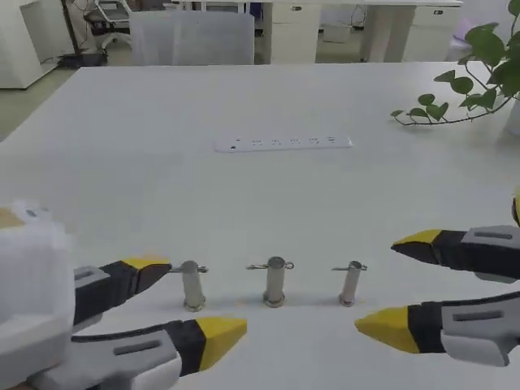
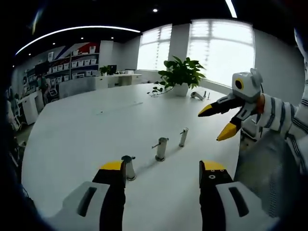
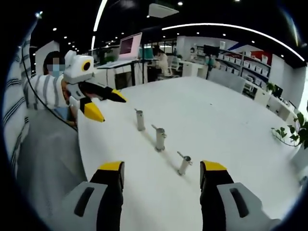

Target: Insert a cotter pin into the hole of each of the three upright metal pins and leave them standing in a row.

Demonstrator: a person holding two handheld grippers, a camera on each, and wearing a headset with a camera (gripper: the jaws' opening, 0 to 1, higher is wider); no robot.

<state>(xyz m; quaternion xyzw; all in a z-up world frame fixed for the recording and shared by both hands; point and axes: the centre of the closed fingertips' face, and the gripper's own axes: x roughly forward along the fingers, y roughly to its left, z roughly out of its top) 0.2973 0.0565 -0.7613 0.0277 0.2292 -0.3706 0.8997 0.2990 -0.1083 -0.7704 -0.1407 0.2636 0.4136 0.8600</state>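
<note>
The left hand-held gripper (image 1: 206,294) is at the near left of the white tabletop (image 1: 244,195), its jaws apart and holding nothing, the far jaw's tip just beside the left metal pin (image 1: 192,286). The right hand-held gripper (image 1: 375,283), jaws likewise apart and empty, hovers just right of the right metal pin (image 1: 350,286). The middle metal pin (image 1: 275,284) stands between the two. All three stand upright in a row, each with a cotter pin (image 1: 260,266) through its top. A power strip (image 1: 284,143) lies farther back, and a leafy plant (image 1: 479,73) stands at the far right.
</note>
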